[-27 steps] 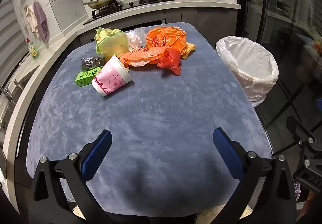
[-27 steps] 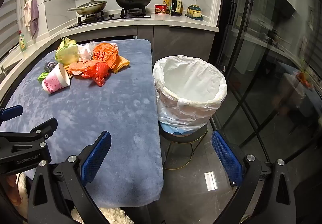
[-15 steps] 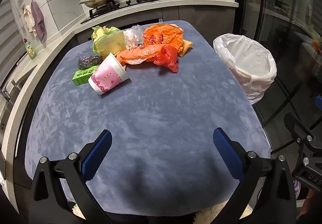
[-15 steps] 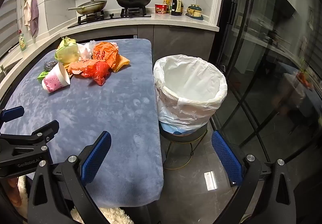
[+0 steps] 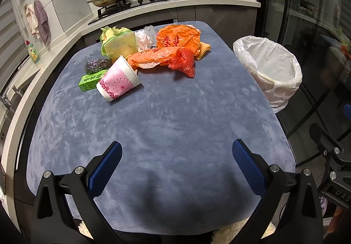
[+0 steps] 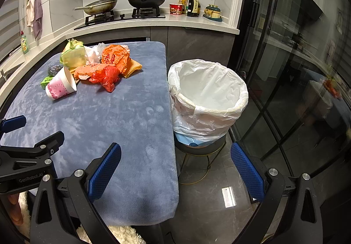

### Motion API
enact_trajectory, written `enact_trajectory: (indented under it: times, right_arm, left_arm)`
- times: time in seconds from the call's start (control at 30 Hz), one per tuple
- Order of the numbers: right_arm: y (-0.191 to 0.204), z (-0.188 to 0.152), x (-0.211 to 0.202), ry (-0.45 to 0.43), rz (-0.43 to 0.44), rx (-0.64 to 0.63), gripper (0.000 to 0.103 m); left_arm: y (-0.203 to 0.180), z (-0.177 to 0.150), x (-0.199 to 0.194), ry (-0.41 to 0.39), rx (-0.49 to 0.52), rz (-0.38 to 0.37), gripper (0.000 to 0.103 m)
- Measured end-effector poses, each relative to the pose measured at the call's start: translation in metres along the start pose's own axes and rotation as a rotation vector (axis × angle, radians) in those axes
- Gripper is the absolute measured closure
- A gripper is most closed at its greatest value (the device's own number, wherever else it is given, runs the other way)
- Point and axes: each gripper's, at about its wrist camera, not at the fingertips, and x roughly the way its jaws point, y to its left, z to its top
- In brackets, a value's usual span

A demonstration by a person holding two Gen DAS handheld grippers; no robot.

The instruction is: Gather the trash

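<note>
Half the green box (image 5: 90,82) hides behind cup (image 5: 118,85).

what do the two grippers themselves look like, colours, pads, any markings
Both match: the left gripper and right gripper have black angular plastic frames with triangular cut-outs and silver screw heads. Each finger carries a long blue pad with a fine dotted texture. Seen from the right wrist view, the left gripper's side bears white "GenRobot.AI" lettering. No cables or sleeves are visible.
</note>
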Motion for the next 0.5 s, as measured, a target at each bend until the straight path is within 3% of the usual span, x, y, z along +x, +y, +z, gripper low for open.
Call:
enact_trajectory:
  times: [0.5]
  right_arm:
    - [0.0012, 0.0001, -0.0004, 0.002, -0.002, -0.002, 0.007]
  left_arm:
    - [0.0011, -0.0010, 0.0003, 0.001, -0.005, -0.001, 0.007]
